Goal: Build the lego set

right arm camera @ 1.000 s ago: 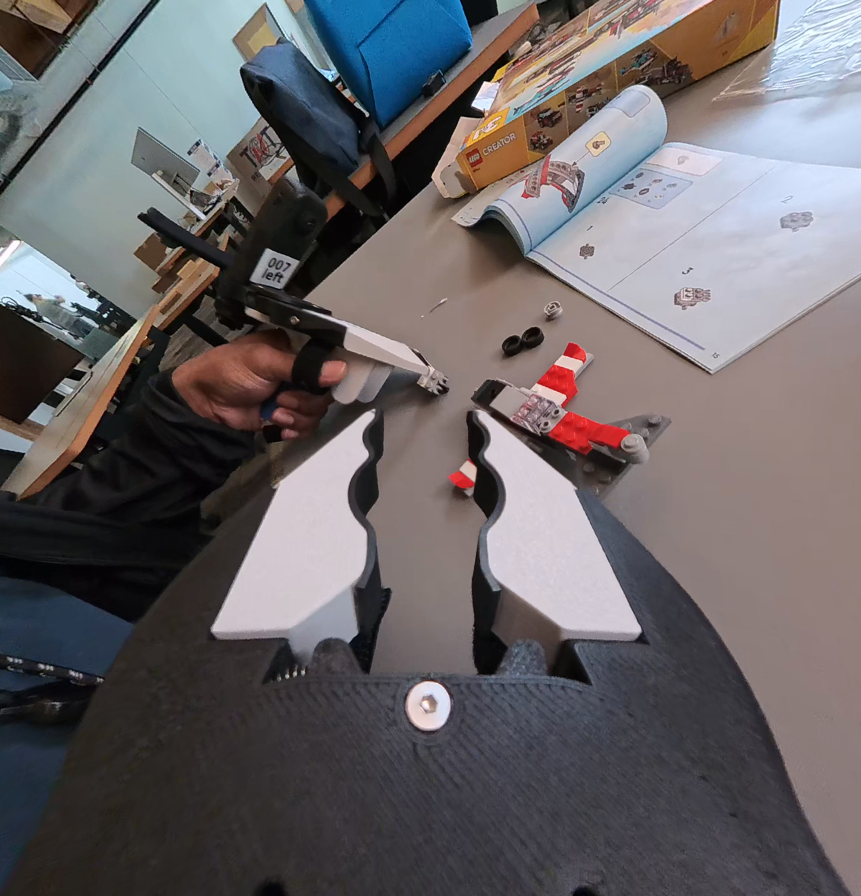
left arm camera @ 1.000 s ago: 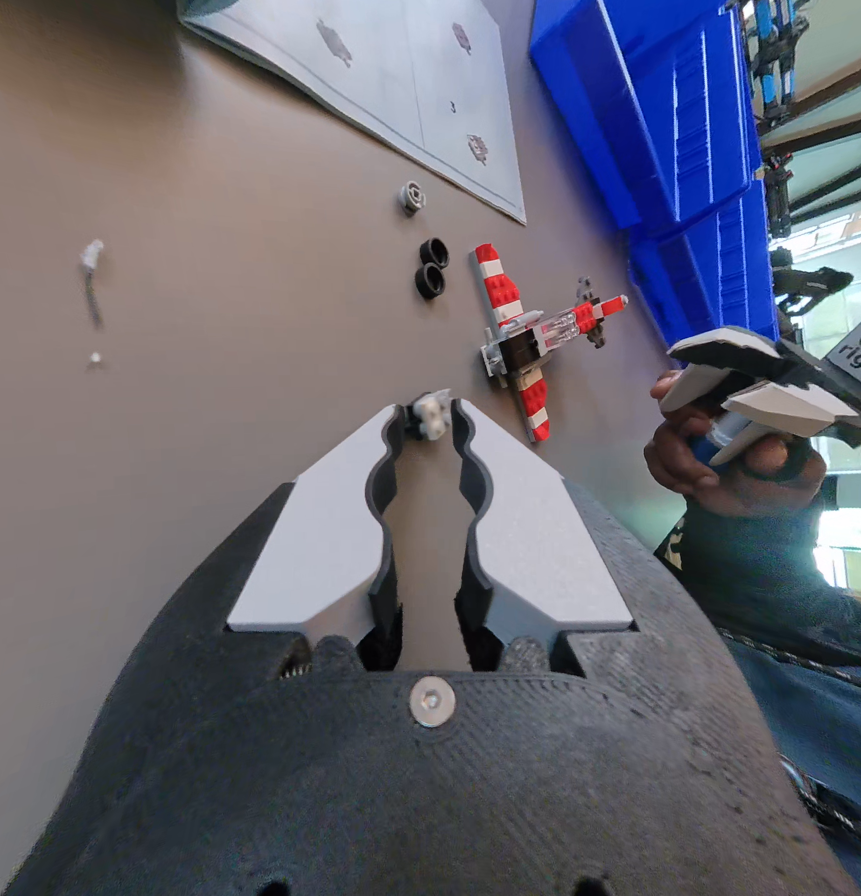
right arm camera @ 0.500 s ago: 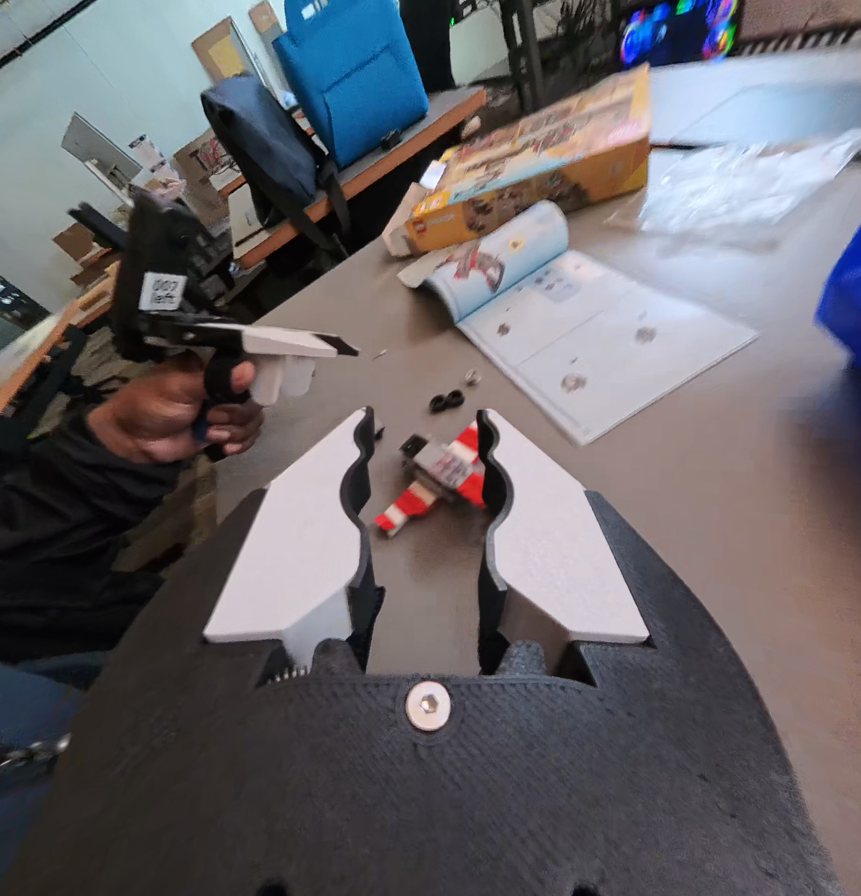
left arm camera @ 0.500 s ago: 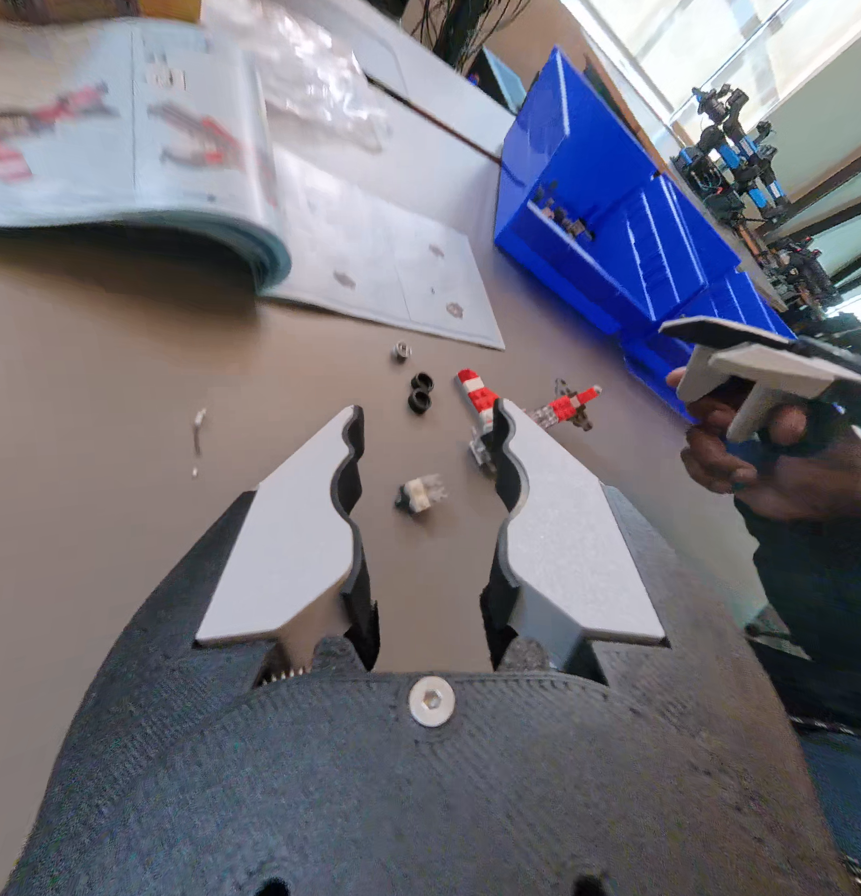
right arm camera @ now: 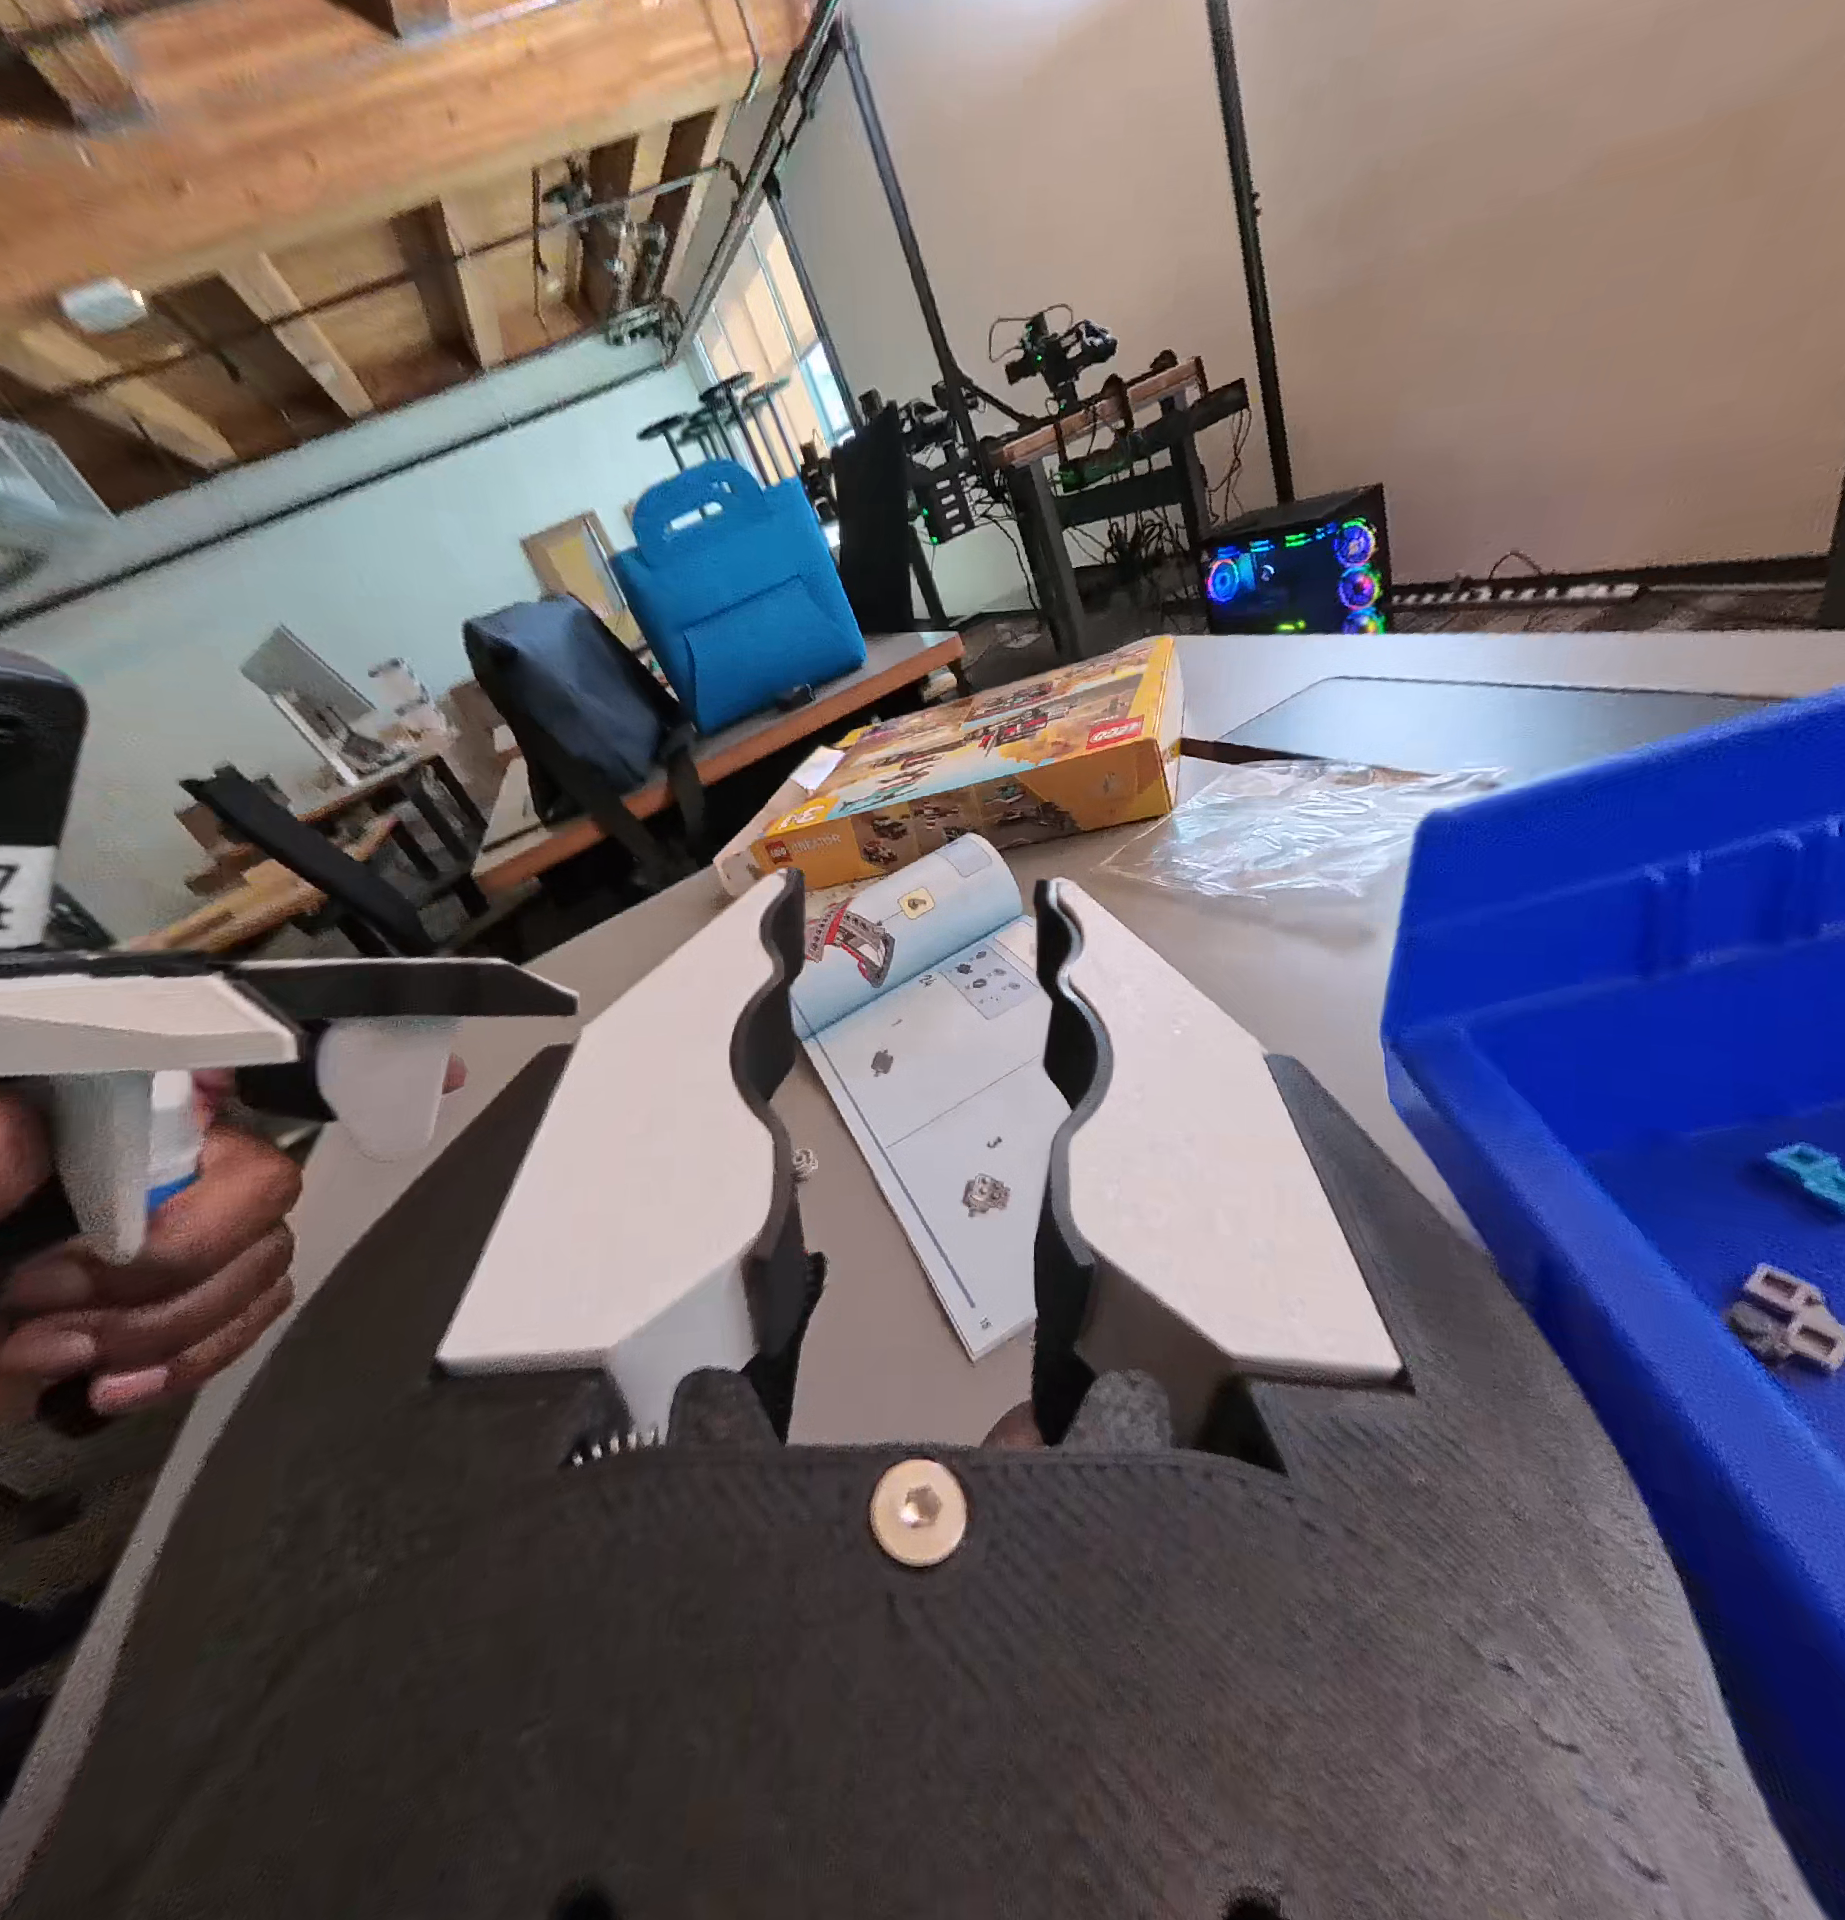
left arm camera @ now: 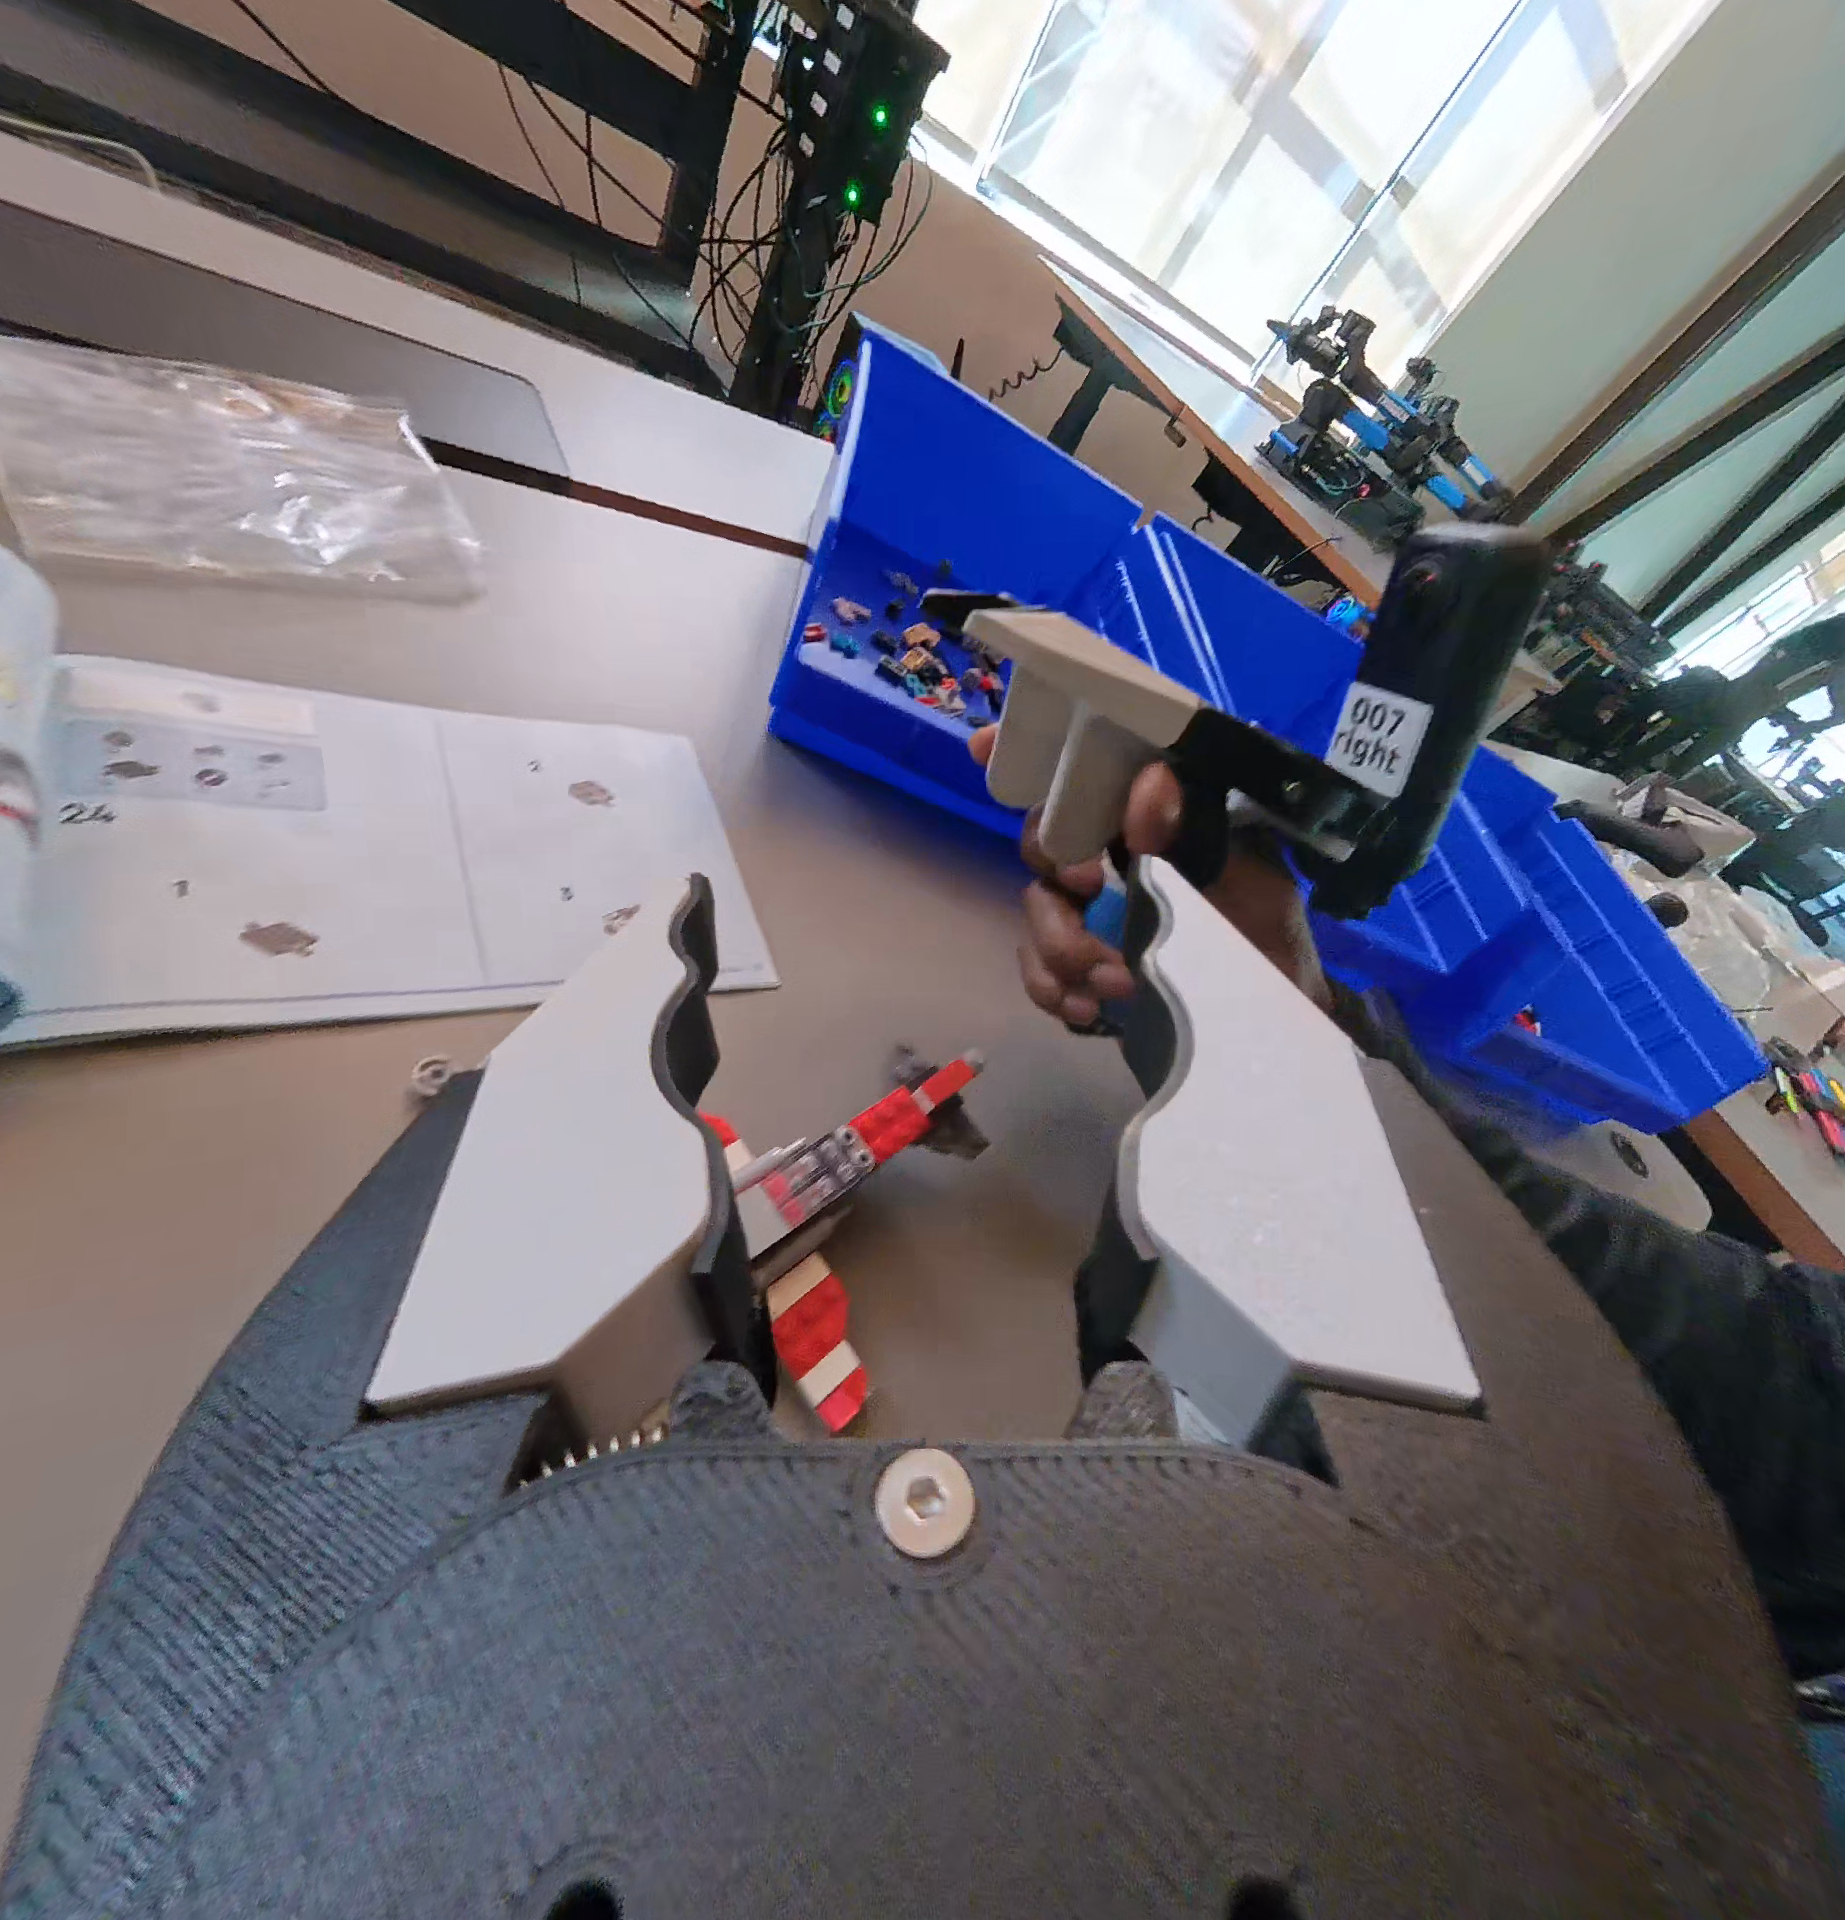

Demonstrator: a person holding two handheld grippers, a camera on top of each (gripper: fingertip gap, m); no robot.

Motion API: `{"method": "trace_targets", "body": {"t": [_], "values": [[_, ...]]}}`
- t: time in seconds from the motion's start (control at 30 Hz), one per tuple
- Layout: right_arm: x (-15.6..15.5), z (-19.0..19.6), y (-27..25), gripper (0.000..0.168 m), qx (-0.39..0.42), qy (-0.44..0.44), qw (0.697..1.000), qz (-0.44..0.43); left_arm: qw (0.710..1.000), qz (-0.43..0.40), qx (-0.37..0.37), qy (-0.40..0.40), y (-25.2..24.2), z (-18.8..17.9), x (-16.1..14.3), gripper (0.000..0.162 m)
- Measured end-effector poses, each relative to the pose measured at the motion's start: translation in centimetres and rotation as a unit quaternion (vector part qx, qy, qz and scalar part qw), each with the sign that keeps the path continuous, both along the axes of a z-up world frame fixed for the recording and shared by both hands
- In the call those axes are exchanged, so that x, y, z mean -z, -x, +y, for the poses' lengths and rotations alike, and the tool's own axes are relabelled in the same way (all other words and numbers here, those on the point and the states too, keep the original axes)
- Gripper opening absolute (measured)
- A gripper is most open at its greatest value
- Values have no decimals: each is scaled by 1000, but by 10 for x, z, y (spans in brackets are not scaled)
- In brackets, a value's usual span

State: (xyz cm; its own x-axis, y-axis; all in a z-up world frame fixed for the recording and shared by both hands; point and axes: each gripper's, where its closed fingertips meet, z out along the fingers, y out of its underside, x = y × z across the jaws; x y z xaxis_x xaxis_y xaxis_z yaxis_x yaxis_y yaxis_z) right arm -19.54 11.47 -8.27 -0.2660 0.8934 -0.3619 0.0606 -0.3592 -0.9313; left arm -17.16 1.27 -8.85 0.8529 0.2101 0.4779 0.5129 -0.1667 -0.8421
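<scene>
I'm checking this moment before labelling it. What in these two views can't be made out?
- Red-and-white plane model, left wrist view: partly hidden behind the left claw; blurred.
- Loose pieces in the blue bin, left wrist view: too small to identify.
- Plane model, right wrist view: not visible; only a small grey piece peeks past the right claw.
- Booklet pages: too small.

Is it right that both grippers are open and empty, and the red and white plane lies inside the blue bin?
Not quite. The left wrist view shows the red and white plane lying on the table, not in the blue bin. Both the left gripper and the right gripper are open and empty.
</scene>
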Motion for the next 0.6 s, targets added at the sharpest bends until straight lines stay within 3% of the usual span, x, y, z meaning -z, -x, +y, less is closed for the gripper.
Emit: {"method": "trace_targets", "body": {"t": [0.23,0.4,0.5,0.6], "values": [[6,22,-4,44,28,-1,999,-25,993,-80,22,-88,-20,53,-36,85],[54,46,2,44,87,-65,983,-151,972,-171,94,-129,-50,87,-55,92],[80,52,6,46,95,-95,971,-199,960,-220,110,-134,-59,97,-49,92],[89,55,9,48,99,-100,965,-223,980,-166,75,-75,-59,102,-30,92]]}}
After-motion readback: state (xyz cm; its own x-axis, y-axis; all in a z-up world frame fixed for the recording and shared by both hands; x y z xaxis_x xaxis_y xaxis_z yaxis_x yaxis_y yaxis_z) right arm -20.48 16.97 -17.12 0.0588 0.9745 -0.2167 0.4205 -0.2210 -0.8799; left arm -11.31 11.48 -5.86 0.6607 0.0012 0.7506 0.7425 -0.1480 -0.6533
